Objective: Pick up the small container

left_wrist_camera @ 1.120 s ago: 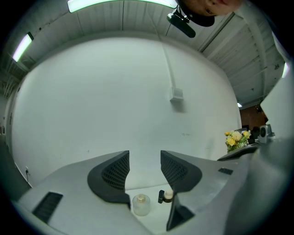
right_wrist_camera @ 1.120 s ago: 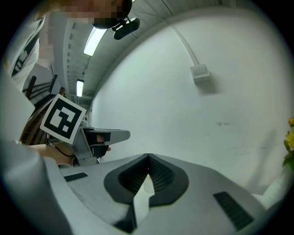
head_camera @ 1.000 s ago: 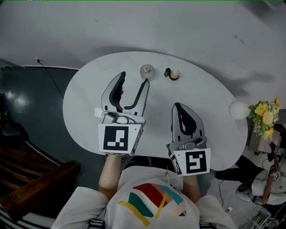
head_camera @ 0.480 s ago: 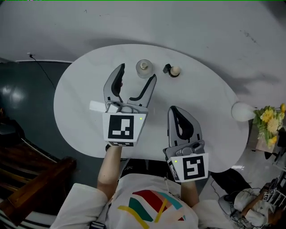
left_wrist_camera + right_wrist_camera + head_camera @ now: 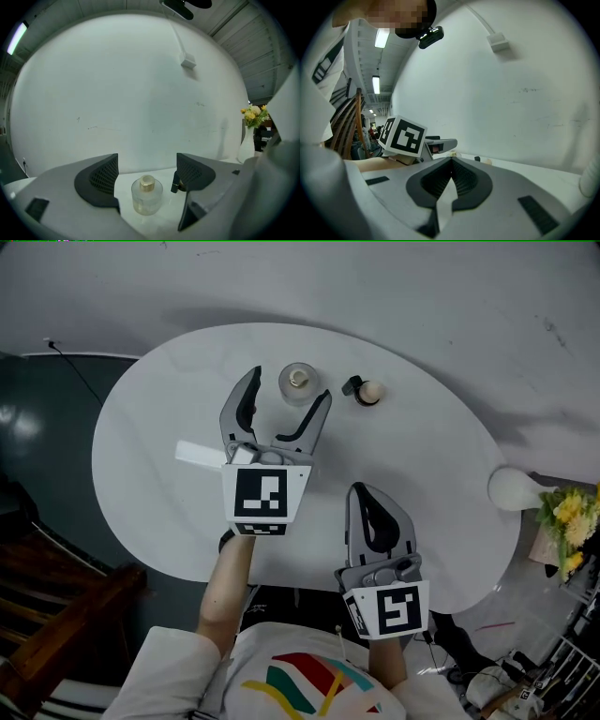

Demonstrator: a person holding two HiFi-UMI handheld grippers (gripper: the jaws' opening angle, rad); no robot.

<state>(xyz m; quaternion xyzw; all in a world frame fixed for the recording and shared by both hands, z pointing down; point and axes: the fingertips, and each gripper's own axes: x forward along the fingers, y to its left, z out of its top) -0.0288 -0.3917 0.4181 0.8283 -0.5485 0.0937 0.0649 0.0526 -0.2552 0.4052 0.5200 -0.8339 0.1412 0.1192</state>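
The small glass container (image 5: 298,382) stands on the white oval bench (image 5: 141,456) by a plain pale wall (image 5: 140,93), untouched between the left hand-held gripper's (image 5: 290,386) opening jaws. The right hand-held gripper (image 5: 367,491) is clenched and empty.

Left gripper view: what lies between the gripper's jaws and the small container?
Only bare table. The left gripper has its jaws opening, and the container stands at the mouth of the gap, touching neither pad; the head view agrees.

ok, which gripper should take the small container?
Left. The left gripper has its jaws opening with the container between their tips, untouched. The right gripper is shut, back near the table edge.
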